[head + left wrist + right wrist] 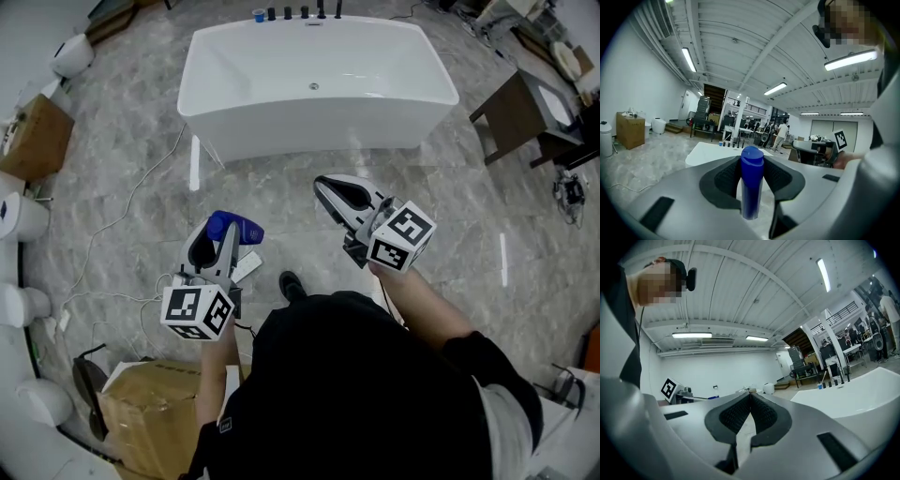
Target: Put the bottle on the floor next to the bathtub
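A blue bottle (752, 183) with a rounded cap stands between the jaws of my left gripper (752, 176), which is shut on it. In the head view the bottle (234, 227) shows at the tips of the left gripper (218, 246), held above the marble floor, short of the bathtub. The white bathtub (314, 112) stands ahead, also seen as the tub (710, 152) beyond the jaws. My right gripper (330, 192) hovers to the right, nearer the tub, shut with its tips touching and nothing held; its jaws (750, 397) meet at the top.
Black taps and a small blue cup (259, 15) line the tub's far rim. A white cable (112, 234) runs over the floor at the left. A cardboard box (159, 412) sits by my left side, a dark table (520, 112) at the right.
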Action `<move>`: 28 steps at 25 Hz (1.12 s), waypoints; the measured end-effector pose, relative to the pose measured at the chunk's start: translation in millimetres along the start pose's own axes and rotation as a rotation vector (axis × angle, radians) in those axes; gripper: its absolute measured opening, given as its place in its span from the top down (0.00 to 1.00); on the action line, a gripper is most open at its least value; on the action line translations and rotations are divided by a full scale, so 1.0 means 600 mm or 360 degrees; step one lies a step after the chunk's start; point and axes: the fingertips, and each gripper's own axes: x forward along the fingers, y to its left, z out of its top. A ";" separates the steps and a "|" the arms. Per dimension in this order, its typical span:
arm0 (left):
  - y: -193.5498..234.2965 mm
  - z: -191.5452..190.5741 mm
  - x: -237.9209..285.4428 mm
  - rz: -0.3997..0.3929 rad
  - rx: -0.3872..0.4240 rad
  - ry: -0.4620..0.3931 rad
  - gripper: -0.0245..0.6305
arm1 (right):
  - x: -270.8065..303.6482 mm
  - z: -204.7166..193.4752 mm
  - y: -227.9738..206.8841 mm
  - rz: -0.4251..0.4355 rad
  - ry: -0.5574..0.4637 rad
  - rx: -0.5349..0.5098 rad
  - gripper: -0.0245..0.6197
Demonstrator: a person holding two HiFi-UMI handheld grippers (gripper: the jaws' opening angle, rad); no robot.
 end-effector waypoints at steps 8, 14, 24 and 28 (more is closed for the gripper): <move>0.078 0.016 0.060 -0.0077 0.0008 0.0038 0.73 | 0.087 -0.029 -0.040 -0.0019 0.0072 0.0058 0.92; 0.112 0.016 0.140 -0.0093 -0.0027 0.0086 0.73 | 0.135 -0.027 -0.115 0.0001 0.0064 0.0125 0.92; 0.182 0.059 0.369 -0.0031 -0.0047 0.0127 0.73 | 0.252 -0.009 -0.347 0.0067 0.0171 0.0190 0.92; 0.200 0.082 0.465 -0.0032 -0.0049 0.0133 0.73 | 0.303 0.022 -0.448 0.0110 0.0189 0.0154 0.92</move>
